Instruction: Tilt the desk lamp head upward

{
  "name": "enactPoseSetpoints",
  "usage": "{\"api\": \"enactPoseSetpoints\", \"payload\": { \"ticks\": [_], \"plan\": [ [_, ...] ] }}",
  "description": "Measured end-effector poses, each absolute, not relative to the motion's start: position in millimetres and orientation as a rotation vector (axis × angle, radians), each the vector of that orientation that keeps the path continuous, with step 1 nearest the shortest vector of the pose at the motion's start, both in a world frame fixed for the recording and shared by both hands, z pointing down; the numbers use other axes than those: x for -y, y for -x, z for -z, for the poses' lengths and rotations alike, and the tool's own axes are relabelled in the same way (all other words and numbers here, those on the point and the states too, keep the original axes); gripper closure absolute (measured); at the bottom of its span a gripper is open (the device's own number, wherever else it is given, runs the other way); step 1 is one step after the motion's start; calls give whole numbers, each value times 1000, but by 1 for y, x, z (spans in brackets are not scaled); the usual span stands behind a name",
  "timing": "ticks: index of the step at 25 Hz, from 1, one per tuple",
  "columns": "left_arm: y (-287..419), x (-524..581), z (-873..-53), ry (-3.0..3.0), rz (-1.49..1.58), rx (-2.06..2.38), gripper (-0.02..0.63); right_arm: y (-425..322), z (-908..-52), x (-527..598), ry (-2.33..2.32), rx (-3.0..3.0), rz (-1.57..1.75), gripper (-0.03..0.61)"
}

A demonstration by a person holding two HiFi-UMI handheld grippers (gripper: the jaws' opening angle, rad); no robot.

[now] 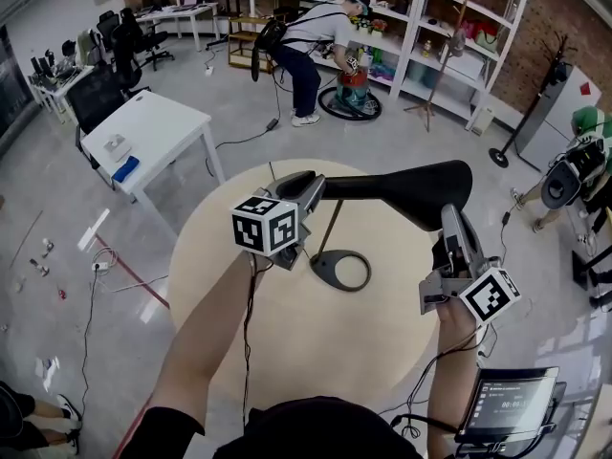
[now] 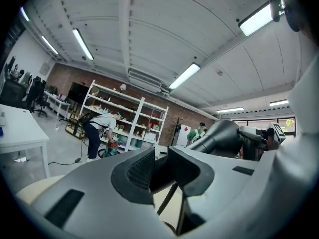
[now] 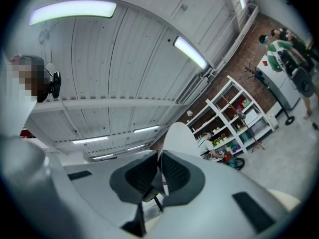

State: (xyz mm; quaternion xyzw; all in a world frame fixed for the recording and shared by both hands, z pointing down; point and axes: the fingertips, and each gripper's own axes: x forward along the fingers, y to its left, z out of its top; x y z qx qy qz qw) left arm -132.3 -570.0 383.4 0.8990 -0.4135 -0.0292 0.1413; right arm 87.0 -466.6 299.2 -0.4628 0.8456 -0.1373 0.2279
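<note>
A black desk lamp stands on the round table (image 1: 220, 285). Its ring base (image 1: 341, 271) rests near the middle, and a thin stem (image 1: 330, 226) rises to a long arm that ends in a broad head (image 1: 421, 187). My left gripper (image 1: 311, 191) is shut on the arm's left end; in the left gripper view the dark arm fills the gap between its pads (image 2: 160, 171), with the head (image 2: 222, 138) off to the right. My right gripper (image 1: 449, 223) is shut on the edge of the head; the pale lamp head (image 3: 180, 138) rises edge-on from between the nearly closed jaws (image 3: 159, 171).
A white rectangular table (image 1: 153, 127) stands at the back left. A person (image 1: 311, 36) bends at the white shelves (image 1: 430, 27), and another person (image 1: 588, 161) stands at the right edge. A tablet screen (image 1: 512, 404) sits low on the right. Cables lie on the floor.
</note>
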Motion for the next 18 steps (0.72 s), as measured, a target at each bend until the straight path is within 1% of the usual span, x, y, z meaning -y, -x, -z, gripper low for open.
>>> {"api": "enactPoseSetpoints", "payload": {
  "ticks": [18],
  "plan": [
    [132,569,-389,-2570,87,1188,526,-74,-271,470,1215,-2370,328,552]
  ]
}}
